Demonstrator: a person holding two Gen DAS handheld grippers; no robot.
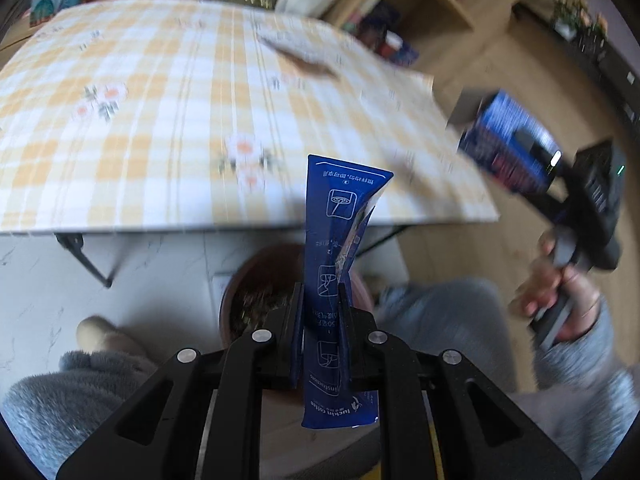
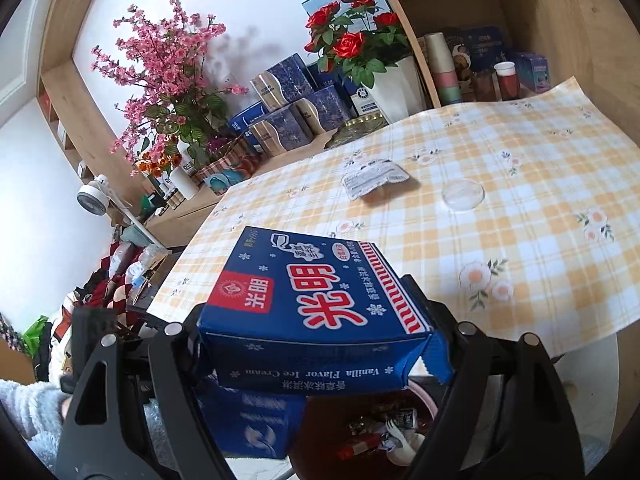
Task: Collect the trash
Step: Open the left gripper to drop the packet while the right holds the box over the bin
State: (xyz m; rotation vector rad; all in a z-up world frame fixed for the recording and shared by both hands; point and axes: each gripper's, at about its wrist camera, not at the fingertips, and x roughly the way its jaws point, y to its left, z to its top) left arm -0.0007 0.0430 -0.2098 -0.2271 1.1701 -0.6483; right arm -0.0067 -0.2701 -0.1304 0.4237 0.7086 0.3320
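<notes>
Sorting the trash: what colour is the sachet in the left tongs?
Dark blue with white print; the sachet shows best in the left wrist view.

On the slim dark-blue foil sachet (image 1: 326, 280), upside down in white: "luckin coffee", "Instructions", step numerals 2 and 3 beside line pictograms. On the flat blue cardboard carton (image 2: 312, 304), inverted: large red-and-white "光明", the same in a red badge, "Vanilla Flavor Ice Cream" along its edge. Smaller print illegible.

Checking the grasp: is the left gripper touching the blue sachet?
Touching. The left wrist view shows the left gripper with both fingers pressed against the blue sachet, which stands upright between them.
</notes>
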